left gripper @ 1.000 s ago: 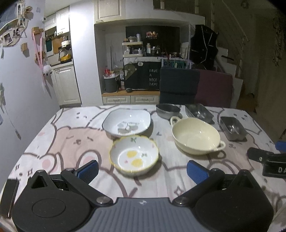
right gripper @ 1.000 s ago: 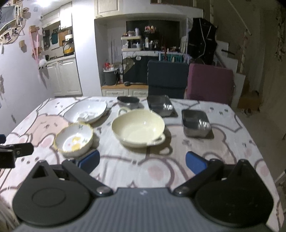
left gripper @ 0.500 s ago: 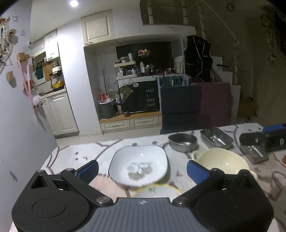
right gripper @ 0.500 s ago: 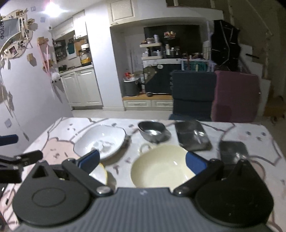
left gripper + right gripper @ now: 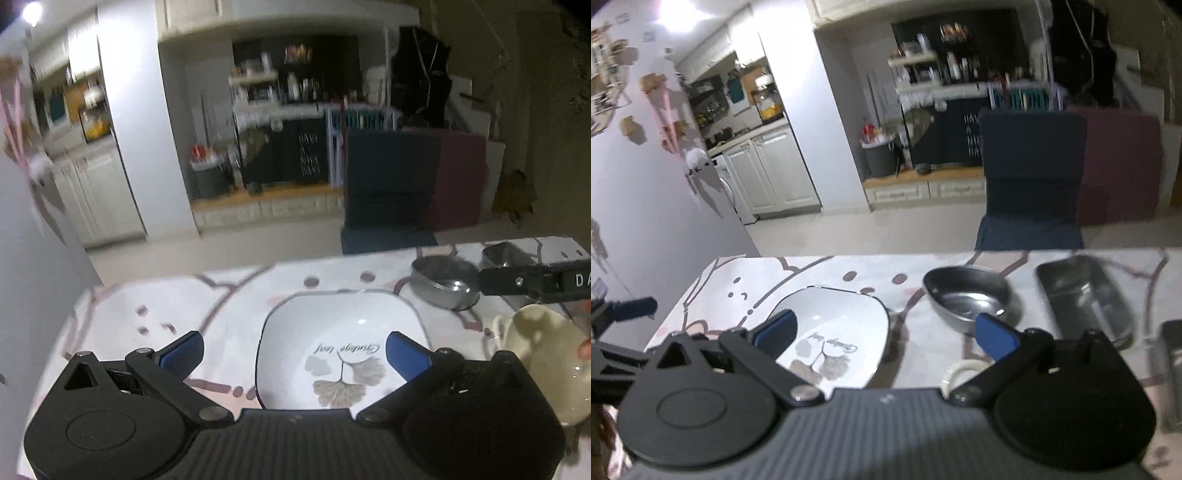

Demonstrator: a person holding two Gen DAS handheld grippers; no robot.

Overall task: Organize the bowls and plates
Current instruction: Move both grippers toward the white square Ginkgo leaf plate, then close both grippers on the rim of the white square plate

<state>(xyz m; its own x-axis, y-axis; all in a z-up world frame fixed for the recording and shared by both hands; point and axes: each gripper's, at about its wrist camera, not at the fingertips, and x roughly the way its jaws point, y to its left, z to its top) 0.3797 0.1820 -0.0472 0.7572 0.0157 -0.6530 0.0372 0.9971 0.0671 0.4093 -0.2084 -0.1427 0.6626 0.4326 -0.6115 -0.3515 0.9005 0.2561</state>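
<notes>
A white square dish with a leaf print (image 5: 340, 339) lies on the table just ahead of my left gripper (image 5: 295, 352), which is open and empty above its near edge. The dish also shows in the right wrist view (image 5: 834, 328). My right gripper (image 5: 884, 334) is open and empty, between the dish and a round steel bowl (image 5: 967, 295). A cream two-handled bowl (image 5: 543, 354) sits at the right of the left view; only its handle (image 5: 964, 373) shows under the right gripper. The right gripper also appears in the left view (image 5: 535, 280).
Two steel rectangular trays (image 5: 1086, 291) (image 5: 1171, 365) lie at the right of the table. A patterned cloth (image 5: 207, 306) covers the table. Dark blue (image 5: 1030, 177) and maroon (image 5: 1123, 166) chairs stand beyond the far edge. A wall (image 5: 635, 206) is at the left.
Both grippers have moved forward over the table. The yellow-rimmed bowl has dropped out of view beneath them. The white dish and steel bowl now appear much closer.
</notes>
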